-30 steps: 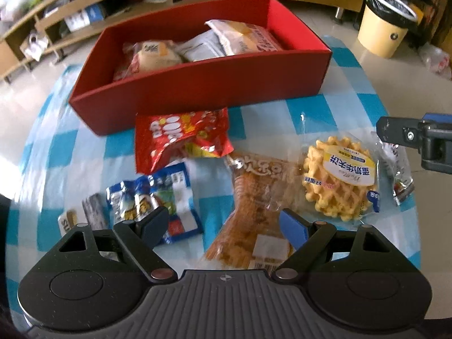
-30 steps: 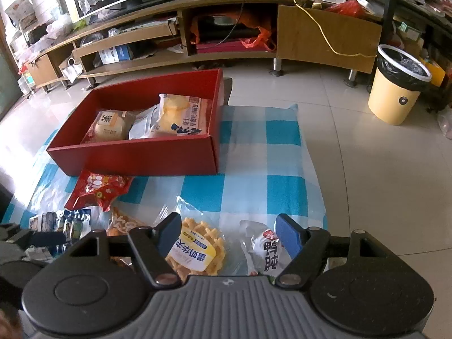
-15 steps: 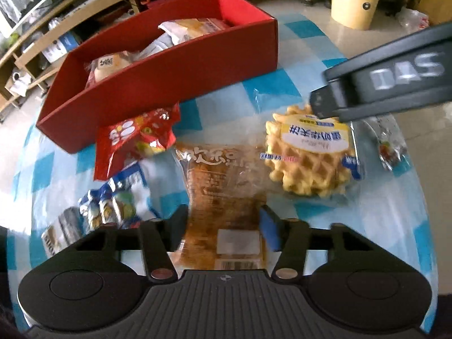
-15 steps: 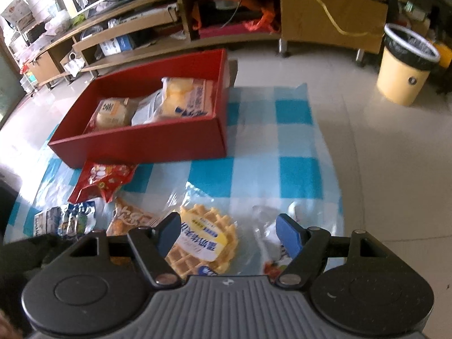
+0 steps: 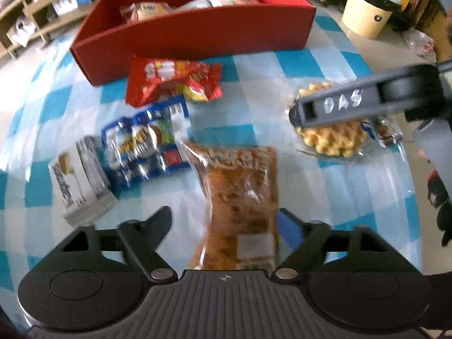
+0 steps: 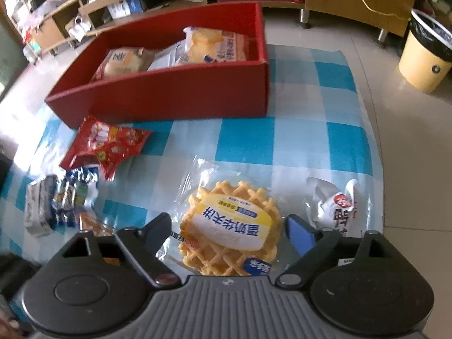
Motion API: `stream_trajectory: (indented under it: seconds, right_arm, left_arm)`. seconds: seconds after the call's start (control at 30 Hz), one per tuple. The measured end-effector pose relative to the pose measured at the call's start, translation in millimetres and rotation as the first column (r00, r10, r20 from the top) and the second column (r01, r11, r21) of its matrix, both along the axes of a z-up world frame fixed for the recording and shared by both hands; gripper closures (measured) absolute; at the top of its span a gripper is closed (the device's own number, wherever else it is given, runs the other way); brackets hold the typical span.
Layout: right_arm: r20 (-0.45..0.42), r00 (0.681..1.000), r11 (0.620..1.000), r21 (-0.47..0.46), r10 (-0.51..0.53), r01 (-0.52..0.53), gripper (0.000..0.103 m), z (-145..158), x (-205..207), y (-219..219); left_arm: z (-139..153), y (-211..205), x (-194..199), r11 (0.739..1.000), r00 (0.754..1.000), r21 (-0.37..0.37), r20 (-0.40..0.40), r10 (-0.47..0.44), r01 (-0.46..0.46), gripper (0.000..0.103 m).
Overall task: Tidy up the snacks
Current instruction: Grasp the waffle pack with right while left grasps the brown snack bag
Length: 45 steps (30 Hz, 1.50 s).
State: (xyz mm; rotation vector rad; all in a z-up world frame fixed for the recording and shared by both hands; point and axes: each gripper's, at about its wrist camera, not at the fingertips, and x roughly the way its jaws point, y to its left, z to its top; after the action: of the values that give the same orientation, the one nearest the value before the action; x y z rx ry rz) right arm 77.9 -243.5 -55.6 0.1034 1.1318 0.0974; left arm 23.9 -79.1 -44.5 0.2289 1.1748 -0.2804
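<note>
A red box with several bread packs in it stands at the back of a blue-checked cloth. My left gripper is open, its jaws on either side of the near end of an orange-brown snack pack. My right gripper is open, its jaws either side of a wrapped waffle, which also shows in the left wrist view under the right gripper's finger. A red snack bag lies in front of the box.
A blue packet and a grey-white packet lie left of the orange pack. A white sachet lies right of the waffle near the cloth's edge. A yellow bin stands on the floor to the right.
Both grippers have dropped lower and moved forward over their packs. The left jaws now straddle the orange pack; the right jaws now straddle the waffle.
</note>
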Motion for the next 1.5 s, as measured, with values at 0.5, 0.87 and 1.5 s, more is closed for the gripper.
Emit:
stream_trajectory:
  seconds: [0.5,0.87,1.5]
  right_arm:
    - [0.021,0.998,0.996,-0.072,0.061,-0.059,0.007,-7.5,-6.1,7.9]
    - [0.093,0.989,0.989,-0.098,0.118,-0.109,0.031,5.5,-20.4,14.6]
    - [0.053,0.998,0.999,0.031,0.018,-0.02,0.043,13.5,-8.5,-6.0]
  left_arm:
    - [-12.1,-21.3,-11.3,0.993,0.995,0.054,0.001,-0.102,0.102,0.035]
    - [-4.1,-8.3,-8.9,0.997,0.997,0.029,-0.011,-0.077,0.077,0.048]
    - [-14.0,-8.4,-5.1,0.996,0.998,0.059,-0.034,-0.061,0.063,0.018]
